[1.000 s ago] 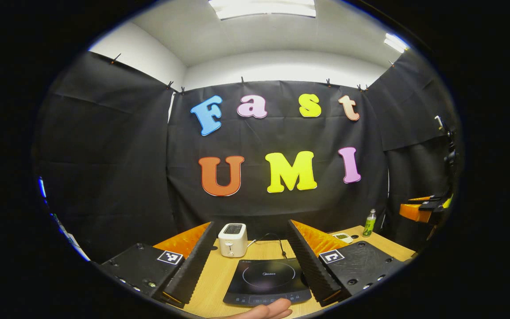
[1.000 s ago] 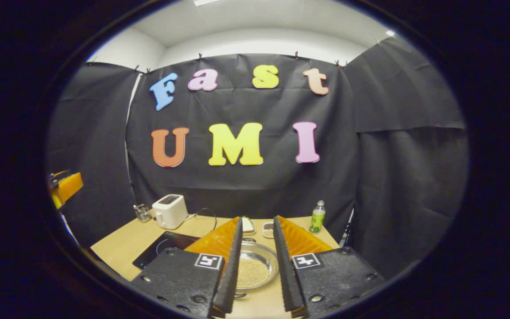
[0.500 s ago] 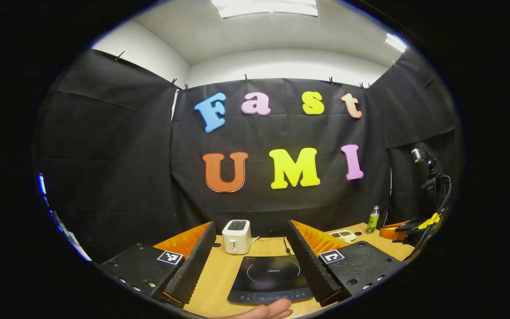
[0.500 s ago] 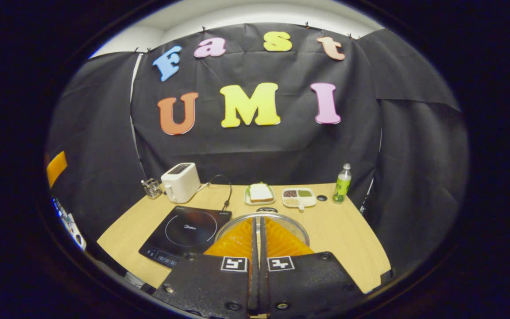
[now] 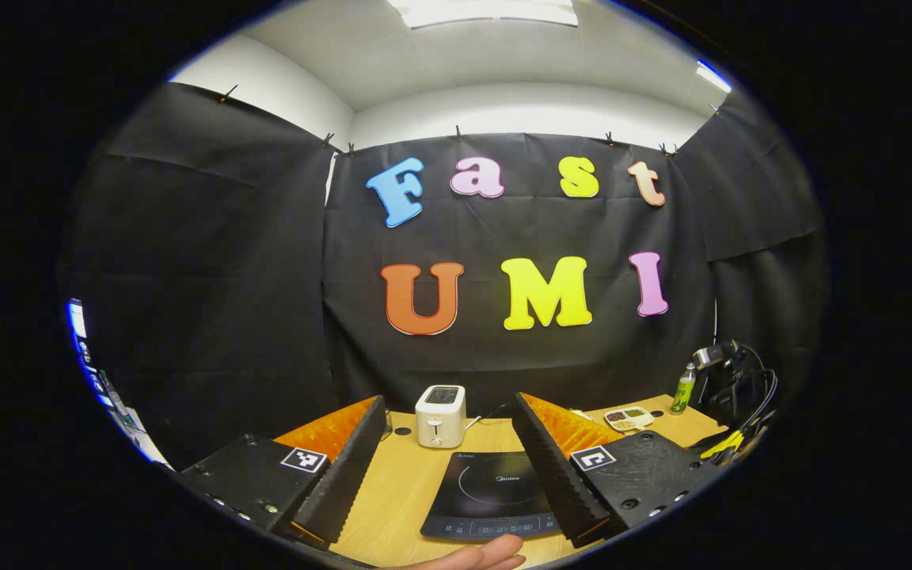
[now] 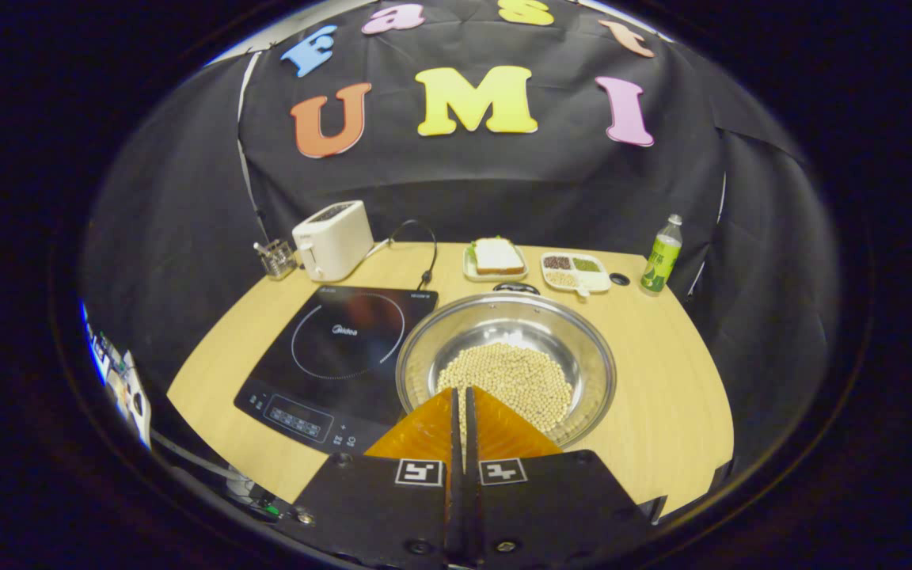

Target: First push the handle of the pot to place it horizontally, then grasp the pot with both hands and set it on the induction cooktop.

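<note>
On the bench [image 6: 662,372], beside the induction cooktop [image 6: 345,348], the shiny steel pot [image 6: 583,356] is sitting half-filled with pale beans beneath the right hand-held gripper [image 6: 461,396], its fingers pressed together, while the left hand-held gripper [image 5: 448,467] is hanging with fingers apart.

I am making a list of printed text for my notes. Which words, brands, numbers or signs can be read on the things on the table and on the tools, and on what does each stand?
"Midea": brand mark inside the ring on the induction cooktop.
Control markings on the cooktop's front edge: too small to read.
Bottle label: too small to read.
Square markers on the right tool: patterns, no letters.
</note>
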`<control>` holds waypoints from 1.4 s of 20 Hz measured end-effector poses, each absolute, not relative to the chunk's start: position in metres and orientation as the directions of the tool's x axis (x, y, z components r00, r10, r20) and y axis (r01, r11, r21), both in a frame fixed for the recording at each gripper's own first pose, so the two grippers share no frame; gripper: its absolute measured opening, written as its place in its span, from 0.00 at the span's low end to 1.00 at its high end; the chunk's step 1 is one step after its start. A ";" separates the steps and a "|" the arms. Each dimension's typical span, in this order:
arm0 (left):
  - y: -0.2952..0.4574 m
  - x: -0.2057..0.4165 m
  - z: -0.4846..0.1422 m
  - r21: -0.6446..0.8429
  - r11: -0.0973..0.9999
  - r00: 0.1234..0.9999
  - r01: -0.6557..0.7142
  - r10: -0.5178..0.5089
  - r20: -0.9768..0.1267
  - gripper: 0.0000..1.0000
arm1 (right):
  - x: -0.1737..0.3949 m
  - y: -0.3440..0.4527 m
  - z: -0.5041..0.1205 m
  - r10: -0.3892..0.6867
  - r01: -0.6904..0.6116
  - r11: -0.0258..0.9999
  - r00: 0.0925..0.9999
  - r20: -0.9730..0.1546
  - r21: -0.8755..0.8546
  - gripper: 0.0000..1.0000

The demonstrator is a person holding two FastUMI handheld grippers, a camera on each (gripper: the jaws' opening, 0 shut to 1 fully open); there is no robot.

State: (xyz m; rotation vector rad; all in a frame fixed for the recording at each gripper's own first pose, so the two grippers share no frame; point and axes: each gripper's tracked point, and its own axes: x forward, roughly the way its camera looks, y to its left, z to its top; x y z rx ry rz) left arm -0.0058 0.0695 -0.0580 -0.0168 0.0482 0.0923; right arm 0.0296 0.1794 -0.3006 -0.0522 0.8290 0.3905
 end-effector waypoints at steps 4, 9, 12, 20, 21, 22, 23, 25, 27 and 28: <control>0.074 -0.005 -0.059 0.003 0.994 0.993 -0.106 0.106 -0.044 0.96 | 0.006 0.206 -0.343 0.361 -0.399 0.902 0.483 -0.798 0.166 0.04; 0.076 -0.012 -0.045 0.000 0.992 0.992 -0.123 0.123 -0.001 0.96 | 0.000 0.212 -0.368 0.349 -0.410 0.897 0.437 -0.829 0.162 0.04; 0.074 -0.017 -0.045 -0.016 0.991 0.991 -0.130 0.130 0.007 0.96 | -0.002 0.208 -0.376 0.359 -0.411 0.895 0.433 -0.827 0.174 0.04; 0.057 -0.034 -0.031 -0.033 0.994 0.994 -0.107 0.108 0.031 0.96 | -0.005 0.196 -0.386 0.393 -0.404 0.888 0.423 -0.817 0.218 0.04; 0.054 -0.034 -0.031 -0.028 0.994 0.994 -0.104 0.105 0.026 0.96 | -0.004 0.195 -0.385 0.397 -0.408 0.886 0.424 -0.814 0.220 0.04; 0.051 -0.036 -0.032 -0.024 0.995 0.995 -0.101 0.102 0.022 0.96 | -0.006 0.194 -0.386 0.397 -0.409 0.886 0.424 -0.814 0.219 0.04; 0.049 -0.036 -0.032 -0.020 0.995 0.995 -0.099 0.099 0.019 0.96 | -0.008 0.192 -0.387 0.397 -0.413 0.885 0.424 -0.814 0.216 0.04; 0.044 -0.036 -0.033 -0.016 0.996 0.996 -0.090 0.090 0.015 0.96 | -0.009 0.187 -0.386 0.399 -0.429 0.879 0.421 -0.815 0.209 0.04; 0.040 -0.036 -0.034 -0.012 0.996 0.996 -0.083 0.083 0.012 0.96 | -0.013 0.180 -0.386 0.398 -0.447 0.872 0.415 -0.818 0.198 0.04; 0.039 -0.037 -0.035 -0.009 0.997 0.997 -0.081 0.082 0.012 0.96 | -0.015 0.174 -0.386 0.395 -0.457 0.869 0.412 -0.821 0.189 0.04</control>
